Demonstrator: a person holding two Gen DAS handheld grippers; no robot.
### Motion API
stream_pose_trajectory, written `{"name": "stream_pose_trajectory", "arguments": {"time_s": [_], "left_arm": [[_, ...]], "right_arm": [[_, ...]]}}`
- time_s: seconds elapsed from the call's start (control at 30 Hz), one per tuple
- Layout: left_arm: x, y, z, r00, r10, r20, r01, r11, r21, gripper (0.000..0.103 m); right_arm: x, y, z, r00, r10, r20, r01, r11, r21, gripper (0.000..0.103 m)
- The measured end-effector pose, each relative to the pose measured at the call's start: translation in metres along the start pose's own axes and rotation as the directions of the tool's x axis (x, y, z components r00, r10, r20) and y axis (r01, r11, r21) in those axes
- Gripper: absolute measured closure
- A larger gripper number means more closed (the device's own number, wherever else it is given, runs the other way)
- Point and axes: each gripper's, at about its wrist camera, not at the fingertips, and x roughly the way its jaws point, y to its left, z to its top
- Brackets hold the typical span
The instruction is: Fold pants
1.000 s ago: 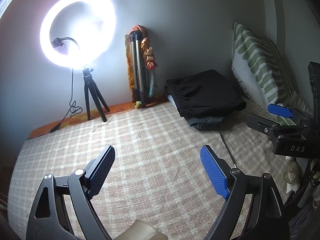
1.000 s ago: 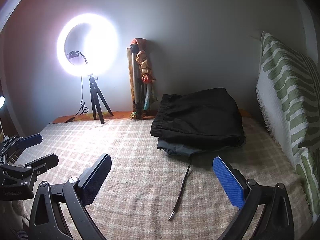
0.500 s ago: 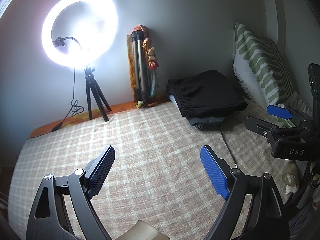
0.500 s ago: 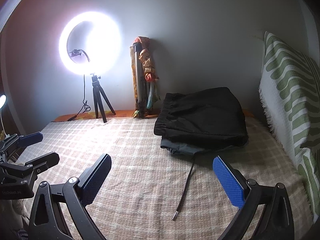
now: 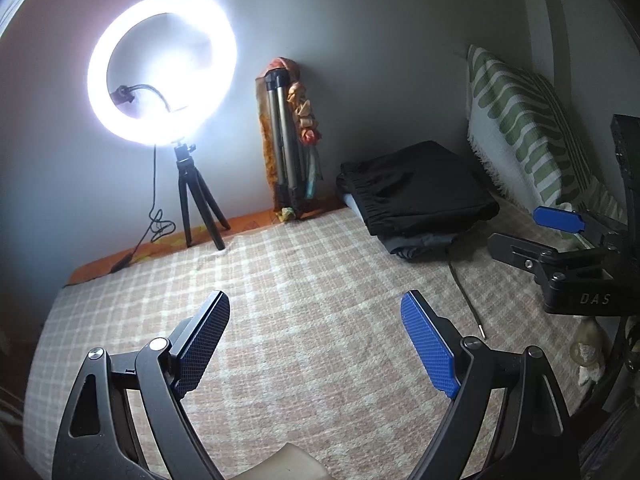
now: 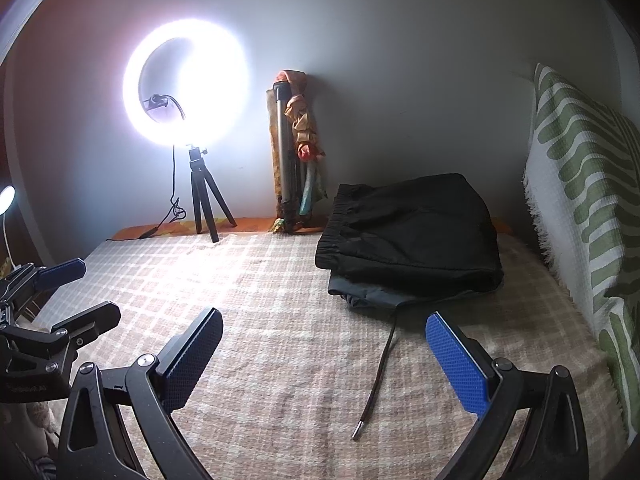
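Black folded pants lie at the far right of the checked bed cover, on top of a grey folded garment. A dark drawstring trails from the pile toward me. My left gripper stands open over bare cover, well short of the pile, nothing between its blue pads. My right gripper is open too, empty, just in front of the pile with the drawstring running between its fingers' line. Each gripper shows at the edge of the other's view.
A lit ring light on a small tripod stands at the back left, its cable on the bed edge. A folded tripod wrapped in cloth leans on the wall. A green-patterned pillow lines the right side.
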Motion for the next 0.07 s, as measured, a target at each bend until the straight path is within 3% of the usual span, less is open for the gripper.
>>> {"name": "stream_pose_trajectory", "arguments": {"time_s": [0.07], "left_arm": [[-0.0008, 0.0014, 0.0006, 1.000, 0.001, -0.001, -0.001, 1.000, -0.005, 0.015]], "right_arm": [[0.0006, 0.0007, -0.0004, 1.000, 0.001, -0.001, -0.001, 1.000, -0.002, 0.000]]}}
